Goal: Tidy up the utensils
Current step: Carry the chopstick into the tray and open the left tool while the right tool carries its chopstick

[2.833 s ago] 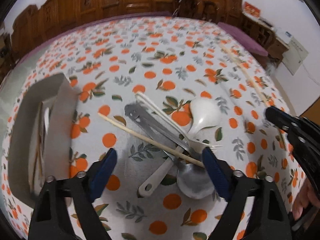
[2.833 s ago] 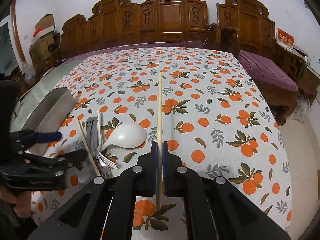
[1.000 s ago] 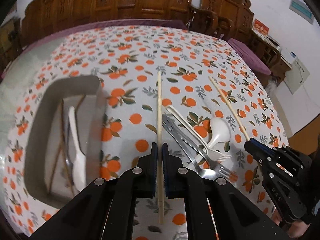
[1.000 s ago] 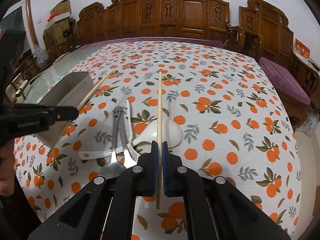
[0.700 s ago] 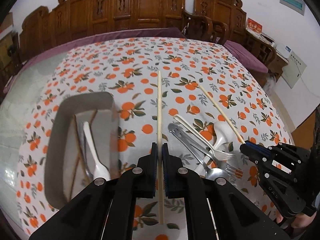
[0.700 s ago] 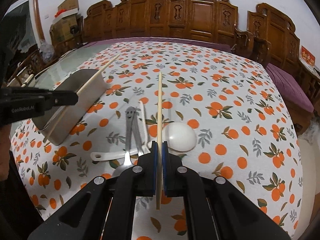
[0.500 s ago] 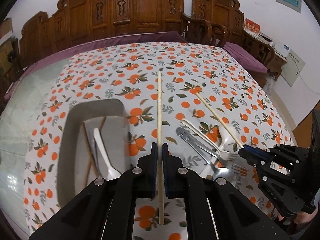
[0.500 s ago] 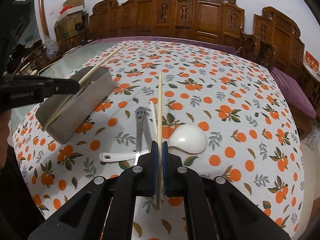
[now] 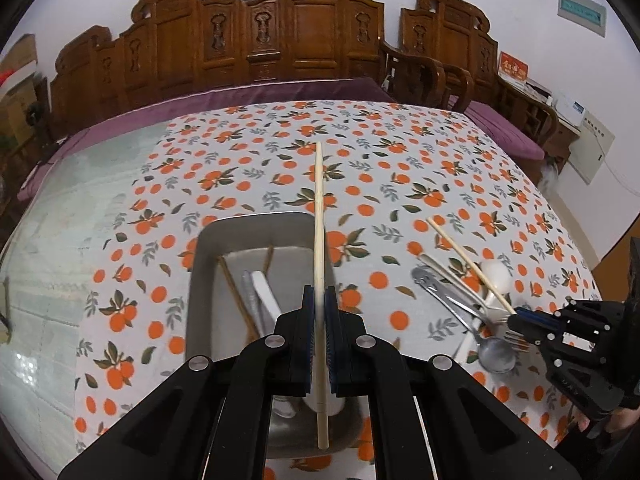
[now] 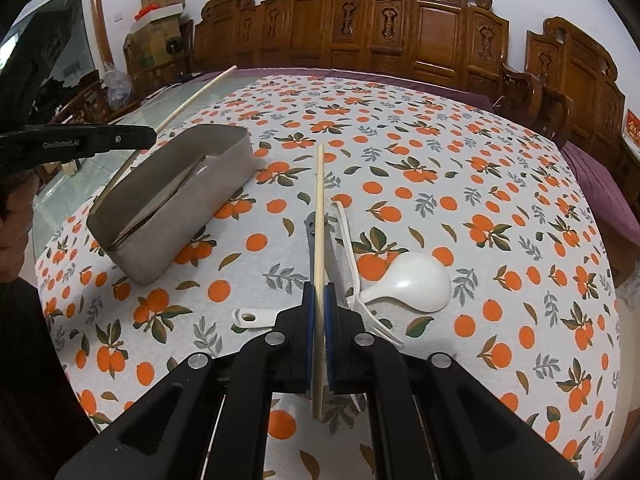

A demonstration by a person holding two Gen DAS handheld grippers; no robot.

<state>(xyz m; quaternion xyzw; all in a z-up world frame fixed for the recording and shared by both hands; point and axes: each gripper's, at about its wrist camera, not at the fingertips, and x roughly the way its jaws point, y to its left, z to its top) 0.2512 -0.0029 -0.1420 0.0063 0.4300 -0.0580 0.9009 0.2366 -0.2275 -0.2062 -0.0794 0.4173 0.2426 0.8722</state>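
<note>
My left gripper [image 9: 319, 294] is shut on a pale wooden chopstick [image 9: 319, 208], which hangs above the right side of a grey metal tray [image 9: 256, 217]. Brown chopsticks and a white spoon [image 9: 266, 296] lie in the tray. My right gripper [image 10: 319, 292] is shut on a second pale chopstick [image 10: 319, 200] above a pile of loose utensils: a white ladle spoon [image 10: 412, 280], a white plastic fork [image 10: 345, 232], a metal handle [image 10: 310, 226]. The left wrist view also shows a metal spoon [image 9: 496, 356] in that pile, under the right gripper [image 9: 516, 315].
The table wears a white cloth printed with oranges [image 10: 500, 200]; bare glass [image 9: 60, 220] lies left of it. Carved wooden benches [image 9: 312, 36] with purple cushions ring the far and right sides. A person's dark sleeve [image 10: 24, 340] fills the left edge of the right wrist view.
The left gripper has carried its chopstick leftward and slightly up, from beside the utensil pile to over the tray. The right gripper has drifted a little with its chopstick over the pile.
</note>
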